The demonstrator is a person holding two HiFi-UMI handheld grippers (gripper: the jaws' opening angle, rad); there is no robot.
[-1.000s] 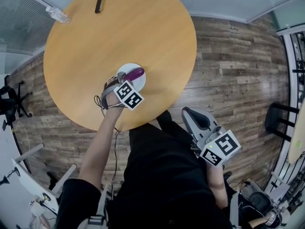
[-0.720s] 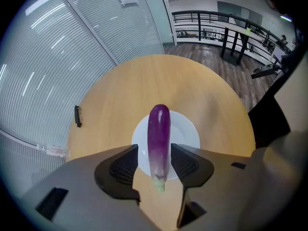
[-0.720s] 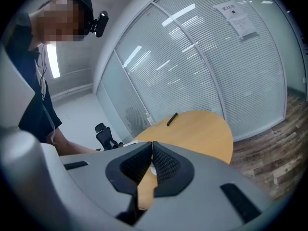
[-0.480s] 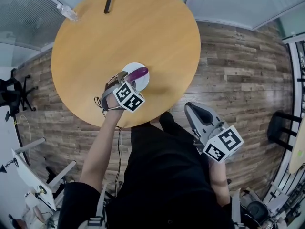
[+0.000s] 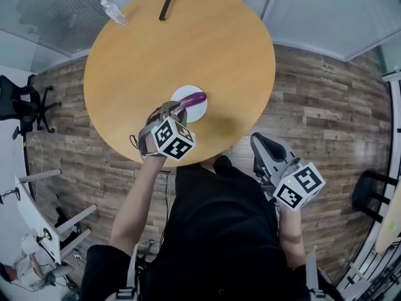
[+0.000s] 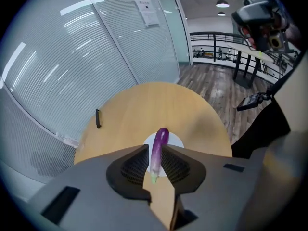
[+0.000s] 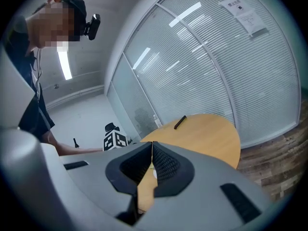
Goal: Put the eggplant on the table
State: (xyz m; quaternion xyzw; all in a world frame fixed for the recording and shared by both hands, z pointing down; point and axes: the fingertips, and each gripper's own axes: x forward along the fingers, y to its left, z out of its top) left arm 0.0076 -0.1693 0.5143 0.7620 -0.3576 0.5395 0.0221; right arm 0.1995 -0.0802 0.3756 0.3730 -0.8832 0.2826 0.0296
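Jaws closing on the stem end of the eggplant (image 5: 193,99), the left gripper (image 6: 155,153) holds it above the plate (image 5: 199,113), ready for the bare table (image 5: 207,42); the right gripper (image 7: 151,154), near right, idles pinched together and empty.

An office: blind-lined glass partitions (image 6: 96,57), a round table (image 5: 188,49), a swivel chair (image 5: 19,102).
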